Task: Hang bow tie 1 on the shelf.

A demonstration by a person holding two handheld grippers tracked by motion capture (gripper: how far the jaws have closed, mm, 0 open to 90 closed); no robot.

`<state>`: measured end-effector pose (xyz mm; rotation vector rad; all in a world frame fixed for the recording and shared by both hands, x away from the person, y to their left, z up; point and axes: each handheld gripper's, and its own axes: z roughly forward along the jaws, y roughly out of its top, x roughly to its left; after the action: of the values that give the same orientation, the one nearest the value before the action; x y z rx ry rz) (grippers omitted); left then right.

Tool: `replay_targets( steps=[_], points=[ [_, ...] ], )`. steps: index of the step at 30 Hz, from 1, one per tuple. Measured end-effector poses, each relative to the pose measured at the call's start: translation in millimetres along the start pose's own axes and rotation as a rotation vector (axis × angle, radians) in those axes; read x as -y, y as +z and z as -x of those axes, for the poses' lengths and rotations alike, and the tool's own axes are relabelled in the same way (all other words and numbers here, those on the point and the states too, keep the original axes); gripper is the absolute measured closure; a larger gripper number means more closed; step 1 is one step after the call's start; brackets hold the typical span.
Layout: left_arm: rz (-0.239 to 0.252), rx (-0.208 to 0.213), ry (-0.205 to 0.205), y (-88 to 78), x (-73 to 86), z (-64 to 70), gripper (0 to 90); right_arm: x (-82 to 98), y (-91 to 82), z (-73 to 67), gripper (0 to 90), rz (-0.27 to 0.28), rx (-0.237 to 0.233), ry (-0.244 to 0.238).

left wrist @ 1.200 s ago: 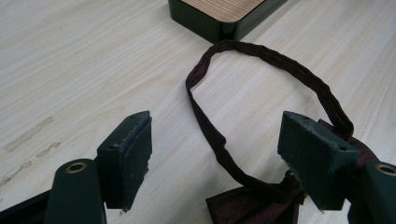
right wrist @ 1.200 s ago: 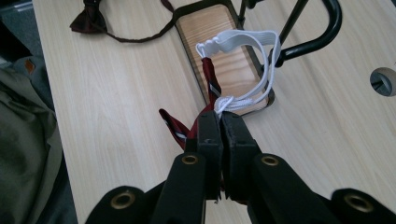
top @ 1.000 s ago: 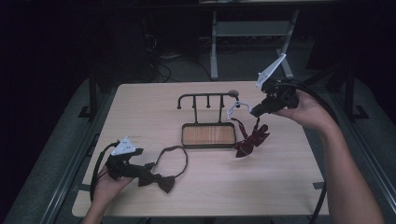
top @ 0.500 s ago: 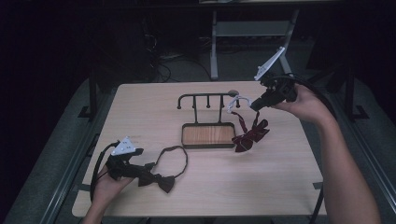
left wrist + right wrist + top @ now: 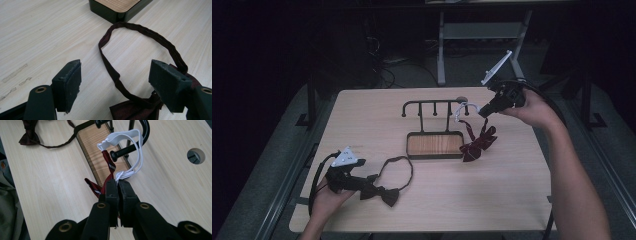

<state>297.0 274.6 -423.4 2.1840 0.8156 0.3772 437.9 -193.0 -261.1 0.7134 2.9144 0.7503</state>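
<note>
R hand-held gripper [image 5: 117, 185] clamped on red tie's [image 5: 478, 142] white strap [image 5: 125, 138], looping it over rack [image 5: 432, 106] hook. L hand-held gripper [image 5: 117, 82] jaws apart, straddling dark bow tie [image 5: 382, 192] on table [image 5: 512, 190], ready to grab.

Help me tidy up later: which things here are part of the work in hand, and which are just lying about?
In use:
- red striped bow tie, white elastic band being looped over a hook
- hook rack with wooden base
- right gripper, shut on the tie

Lying about:
- dark bow tie between the open left gripper jaws
- table hole
</note>
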Motion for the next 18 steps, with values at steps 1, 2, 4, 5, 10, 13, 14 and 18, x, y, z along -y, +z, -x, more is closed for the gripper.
replay_targets(
  steps=[1, 2, 4, 5, 10, 13, 14, 18],
  points=[
    [0.003, 0.001, -0.004, 0.1, 0.0, 0.3, 25.9, 0.6, 1.2, 0.6, 86.1, -0.004, 0.001, 0.004],
    [-0.001, 0.001, 0.000, -0.1, -0.1, 0.0, 26.0, 1.4, 2.7, 1.6, 86.0, -0.004, 0.000, 0.003],
    [-0.001, 0.003, -0.003, 0.0, -0.2, 0.6, 25.9, 2.2, 5.2, 3.0, 85.9, -0.012, 0.002, 0.011],
    [-0.003, 0.002, -0.002, 0.0, -0.3, 0.7, 26.0, 2.2, 5.8, 3.1, 85.8, -0.013, 0.001, 0.012],
    [0.000, 0.004, -0.011, 0.4, -0.5, 2.0, 25.9, 1.3, 8.2, 5.1, 85.6, -0.018, 0.009, 0.019],
    [0.000, 0.004, -0.004, 0.0, -0.4, 1.1, 25.9, 1.9, 10.6, 6.1, 85.3, -0.022, 0.010, 0.022],
    [-0.002, 0.005, -0.003, 0.0, -0.4, 1.0, 26.0, 2.0, 11.1, 6.2, 85.3, -0.022, 0.008, 0.023],
    [-0.002, 0.004, -0.007, -0.1, -0.5, 1.6, 26.0, 2.7, 13.4, 7.4, 84.4, -0.025, 0.008, 0.028]
  ],
)
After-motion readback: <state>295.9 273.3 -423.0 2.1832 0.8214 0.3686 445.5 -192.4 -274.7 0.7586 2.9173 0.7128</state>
